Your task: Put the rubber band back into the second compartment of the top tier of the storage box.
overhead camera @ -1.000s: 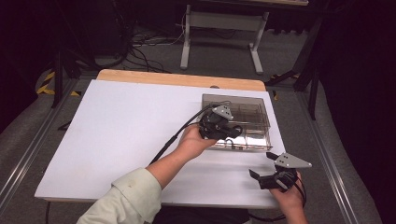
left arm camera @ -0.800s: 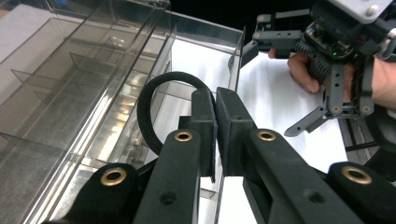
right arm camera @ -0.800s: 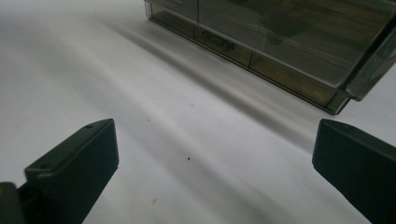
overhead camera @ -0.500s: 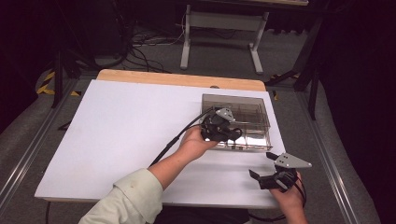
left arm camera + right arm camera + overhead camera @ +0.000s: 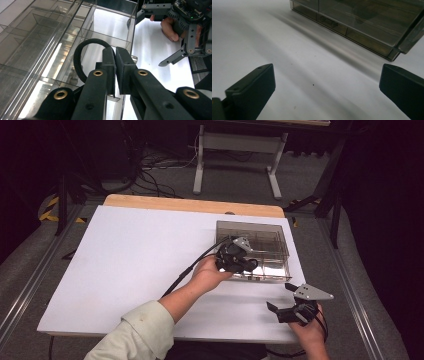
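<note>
**Hair tie over the open box**

We hold a black hair tie (image 5: 79,58) pinched in our left gripper (image 5: 235,260), jaws pressed together on its band, the loop hanging out to the side. It sits right above the clear plastic box (image 5: 276,234), over the front row of compartments, so the drop lies straight below. The compartments we can see look empty. Our right gripper (image 5: 281,310) rests well apart on the white table (image 5: 125,255), jaws spread and holding nothing.

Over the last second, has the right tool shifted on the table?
No. In the high view the right tool sits at the same spot by the table's near edge, just below the clear box's corner.
</note>
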Demonstrator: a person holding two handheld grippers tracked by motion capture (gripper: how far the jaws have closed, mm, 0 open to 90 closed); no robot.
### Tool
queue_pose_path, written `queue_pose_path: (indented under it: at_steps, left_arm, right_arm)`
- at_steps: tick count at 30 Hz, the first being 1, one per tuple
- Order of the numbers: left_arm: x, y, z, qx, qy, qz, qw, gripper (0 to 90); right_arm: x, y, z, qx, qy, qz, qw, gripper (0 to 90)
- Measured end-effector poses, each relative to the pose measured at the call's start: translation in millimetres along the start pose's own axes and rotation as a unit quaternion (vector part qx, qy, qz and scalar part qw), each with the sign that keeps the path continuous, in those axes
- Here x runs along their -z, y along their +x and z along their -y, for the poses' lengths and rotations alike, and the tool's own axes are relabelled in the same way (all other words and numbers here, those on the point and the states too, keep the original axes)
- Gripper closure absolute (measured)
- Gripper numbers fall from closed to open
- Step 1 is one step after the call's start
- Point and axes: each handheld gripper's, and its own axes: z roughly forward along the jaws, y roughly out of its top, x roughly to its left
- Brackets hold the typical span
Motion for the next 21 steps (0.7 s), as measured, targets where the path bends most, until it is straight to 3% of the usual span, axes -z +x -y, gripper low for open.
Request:
queue_pose_path:
  at_steps: [5, 13, 21]
  left_arm:
    - [-0.8, -0.4, -0.1, -0.002, 0.001, -0.003, 1.0000, 84.9]
    - [8.3, -5.5, -1.8, -0.006, -0.019, -0.009, 0.9998, 60.5]
    - [35.6, -17.5, 3.3, -0.012, -0.038, -0.027, 0.9988, 44.3]
  right_arm:
    - [0.0, -0.1, 0.0, 0.000, 0.000, 0.000, 1.0000, 1.0]
    - [0.5, 0.0, 0.1, -0.001, -0.002, 0.001, 1.0000, 1.0]
    - [6.4, 3.2, -1.1, 0.003, -0.005, 0.011, 0.9999, 1.2]
